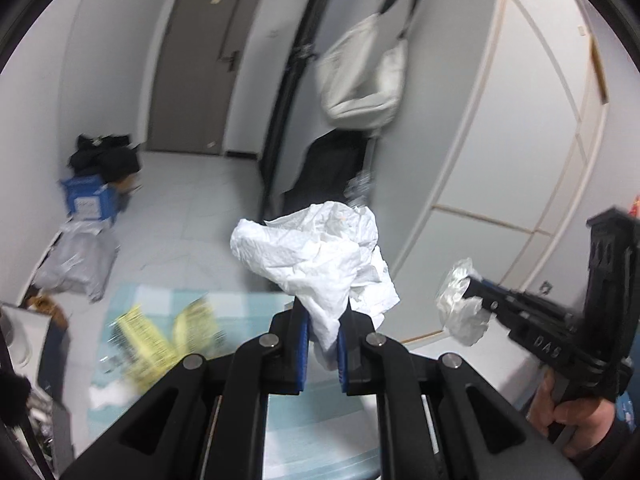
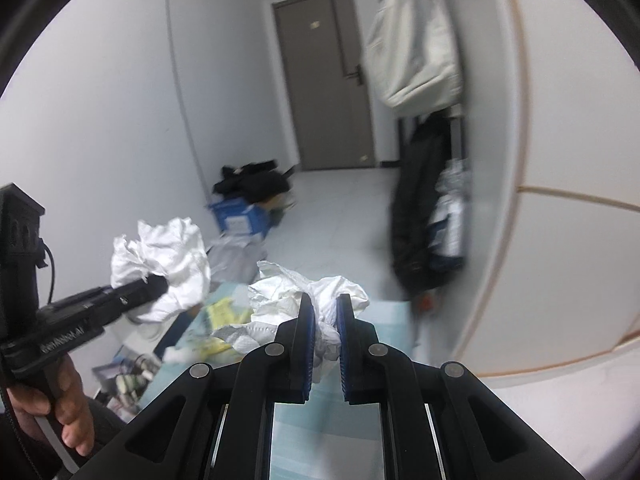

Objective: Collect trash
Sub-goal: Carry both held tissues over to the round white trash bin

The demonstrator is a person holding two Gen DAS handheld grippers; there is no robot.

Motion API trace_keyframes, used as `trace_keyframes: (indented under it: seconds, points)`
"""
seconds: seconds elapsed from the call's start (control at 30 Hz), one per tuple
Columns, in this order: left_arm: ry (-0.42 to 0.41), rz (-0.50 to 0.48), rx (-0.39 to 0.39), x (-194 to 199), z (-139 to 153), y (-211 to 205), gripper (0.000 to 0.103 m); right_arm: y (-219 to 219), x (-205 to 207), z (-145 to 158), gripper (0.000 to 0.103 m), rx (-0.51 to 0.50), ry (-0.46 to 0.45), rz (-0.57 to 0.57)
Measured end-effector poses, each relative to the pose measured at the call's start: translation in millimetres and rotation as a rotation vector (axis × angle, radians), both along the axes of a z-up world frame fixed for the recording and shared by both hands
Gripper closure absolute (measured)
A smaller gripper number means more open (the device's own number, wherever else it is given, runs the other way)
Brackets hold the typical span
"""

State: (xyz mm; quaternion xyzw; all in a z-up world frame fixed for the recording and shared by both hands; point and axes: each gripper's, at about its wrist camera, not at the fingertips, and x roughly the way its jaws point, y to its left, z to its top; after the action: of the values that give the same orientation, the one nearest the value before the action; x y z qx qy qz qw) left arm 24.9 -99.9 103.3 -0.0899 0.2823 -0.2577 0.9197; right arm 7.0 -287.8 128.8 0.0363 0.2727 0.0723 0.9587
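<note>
The left claw [image 1: 323, 344], a black plastic two-finger tool, has flat fingers lined with ribbed blue pads [image 1: 303, 340] and linkage arms joined by round silver pivot pins. The right claw [image 2: 325, 330] is built the same, with blue pads [image 2: 310, 330], silver pins, and pale raised lettering along its black body in the left wrist view. A thin black cable loops beside the left tool's upright black mount, and each hand [image 2: 60, 408] closes round a black handle below it.

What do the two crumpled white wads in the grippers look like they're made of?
Wad in the left gripper, the crumpled white wad: likely matte tissue paper, softly creased. Wad in the right gripper, the shinier crumpled wad: possibly thin plastic or glossy paper, glinting folds.
</note>
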Motion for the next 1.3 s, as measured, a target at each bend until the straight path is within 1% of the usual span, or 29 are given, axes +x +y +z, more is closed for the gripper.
trace_keyframes:
  seconds: [0.1,0.27,0.33,0.4,0.5,0.6,0.67,0.77,0.87,0.93,1.0,1.07,1.17,1.2,1.23,1.27,1.3]
  points:
    - [0.006,-0.059,-0.013,2.1,11.9,-29.6,0.096,-30.8,-9.2,10.7,0.093,0.004,-0.012,-0.055]
    - [-0.048,-0.164,0.036,-4.3,23.7,-82.5,0.096,-79.3,-18.5,14.7,0.093,-0.014,-0.020,-0.139]
    - [-0.049,-0.214,0.054,-6.4,26.5,-106.0,0.096,-98.6,-22.9,12.7,0.093,-0.018,-0.018,-0.181]
    - [-0.029,-0.258,0.059,-6.0,24.8,-124.7,0.096,-117.0,-31.7,8.2,0.093,-0.016,-0.015,-0.239]
    - [-0.016,-0.317,0.074,-6.1,20.3,-153.4,0.096,-151.6,-43.0,-4.2,0.093,0.015,0.003,-0.319]
    - [0.018,-0.373,0.097,-4.7,9.6,-184.4,0.096,-181.5,-57.3,-25.1,0.093,0.039,0.029,-0.390]
    - [0.041,-0.419,0.118,-5.1,-0.7,-203.9,0.096,-199.9,-64.2,-39.4,0.093,0.050,0.054,-0.429]
    - [0.043,-0.466,0.165,-9.1,-16.0,-232.4,0.096,-225.0,-77.7,-61.3,0.093,0.076,0.085,-0.495]
    - [0.080,-0.526,0.191,-8.7,-33.4,-261.4,0.095,-243.6,-91.8,-83.9,0.092,0.096,0.111,-0.550]
    - [0.109,-0.557,0.212,-7.5,-45.4,-275.3,0.095,-256.5,-95.8,-105.2,0.092,0.117,0.151,-0.579]
    - [0.154,-0.599,0.237,-6.3,-64.5,-289.6,0.095,-266.2,-94.7,-126.3,0.092,0.150,0.191,-0.602]
    - [0.180,-0.619,0.272,-7.4,-77.8,-302.6,0.095,-277.4,-95.7,-144.2,0.092,0.175,0.226,-0.618]
    - [0.255,-0.662,0.317,-6.6,-105.9,-319.7,0.095,-291.4,-95.4,-177.3,0.092,0.203,0.283,-0.632]
    - [0.305,-0.699,0.333,-6.1,-121.5,-326.9,0.095,-294.6,-94.3,-189.2,0.092,0.211,0.306,-0.638]
    - [0.339,-0.717,0.348,-7.0,-130.3,-333.0,0.095,-297.8,-94.0,-198.7,0.092,0.221,0.321,-0.644]
    - [0.355,-0.721,0.362,-7.7,-137.5,-337.0,0.095,-300.1,-94.8,-209.7,0.092,0.235,0.338,-0.651]
    - [0.383,-0.741,0.387,-10.1,-151.9,-343.8,0.095,-303.5,-96.4,-221.2,0.092,0.253,0.352,-0.657]
